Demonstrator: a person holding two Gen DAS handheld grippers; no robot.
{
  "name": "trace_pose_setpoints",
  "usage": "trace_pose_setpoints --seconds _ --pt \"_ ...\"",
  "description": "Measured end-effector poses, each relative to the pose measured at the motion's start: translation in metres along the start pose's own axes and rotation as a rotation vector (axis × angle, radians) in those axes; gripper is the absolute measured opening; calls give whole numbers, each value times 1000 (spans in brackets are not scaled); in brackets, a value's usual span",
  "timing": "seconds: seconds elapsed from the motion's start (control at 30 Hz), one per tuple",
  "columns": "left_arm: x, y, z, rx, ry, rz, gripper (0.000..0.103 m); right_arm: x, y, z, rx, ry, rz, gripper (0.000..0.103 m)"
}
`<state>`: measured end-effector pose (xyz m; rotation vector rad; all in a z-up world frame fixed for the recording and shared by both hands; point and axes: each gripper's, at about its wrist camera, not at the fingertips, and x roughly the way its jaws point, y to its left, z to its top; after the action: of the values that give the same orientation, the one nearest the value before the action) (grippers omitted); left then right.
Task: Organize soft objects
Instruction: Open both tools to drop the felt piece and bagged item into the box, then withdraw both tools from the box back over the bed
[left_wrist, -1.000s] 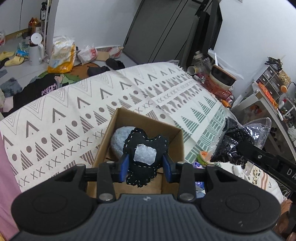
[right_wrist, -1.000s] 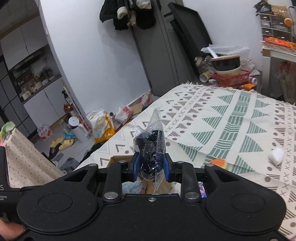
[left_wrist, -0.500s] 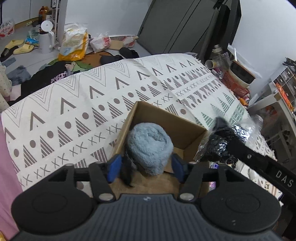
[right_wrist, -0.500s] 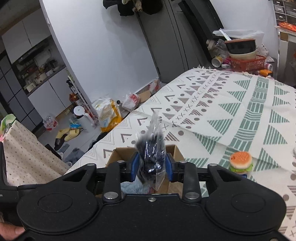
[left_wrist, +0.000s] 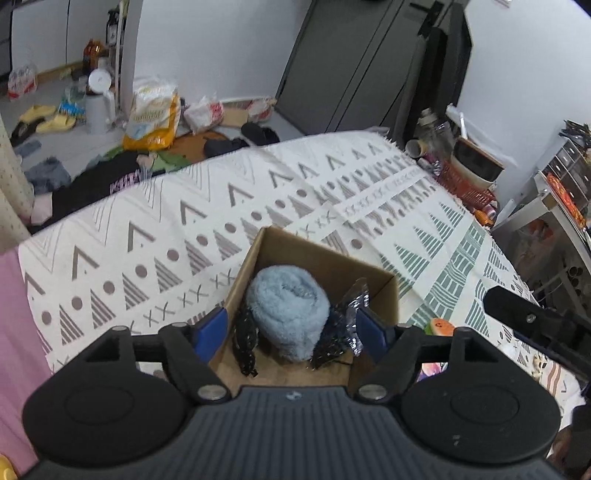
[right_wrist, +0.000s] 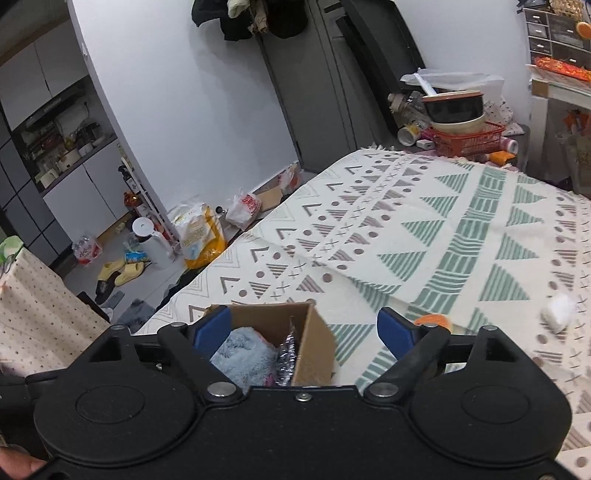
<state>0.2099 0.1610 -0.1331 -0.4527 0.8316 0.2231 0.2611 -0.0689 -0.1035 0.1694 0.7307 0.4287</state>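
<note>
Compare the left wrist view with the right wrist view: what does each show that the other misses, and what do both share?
Only the left wrist view shows the black stitched plush wedged left of the blue towel roll, and the other gripper's black arm.

Only the right wrist view shows the small white soft block on the blanket and the clothes hanging on the wall.

Both show the cardboard box, the towel roll, the crinkly bag of dark pieces, the orange burger toy and open jaws.
</note>
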Motion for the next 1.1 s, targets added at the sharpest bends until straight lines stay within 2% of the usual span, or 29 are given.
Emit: trace_pose_setpoints --seconds 0.23,0.37,0.53,0.83,1.1 --pt "-26 -26 0 24 -95 14 80 -35 -19 20 -27 -41 20 100" --pt "-35 -42 -1 26 -85 -5 80 -51 -37 30 -39 -43 11 103" --pt "-43 -67 -8 82 -73 -10 80 -66 -66 32 -57 -61 -48 103" --pt "-43 -108 -32 164 -38 -14 80 -65 -119 8 28 -46 23 103" --pt "-36 -143 -56 213 -15 13 80 -77 -146 0 47 -50 39 103"
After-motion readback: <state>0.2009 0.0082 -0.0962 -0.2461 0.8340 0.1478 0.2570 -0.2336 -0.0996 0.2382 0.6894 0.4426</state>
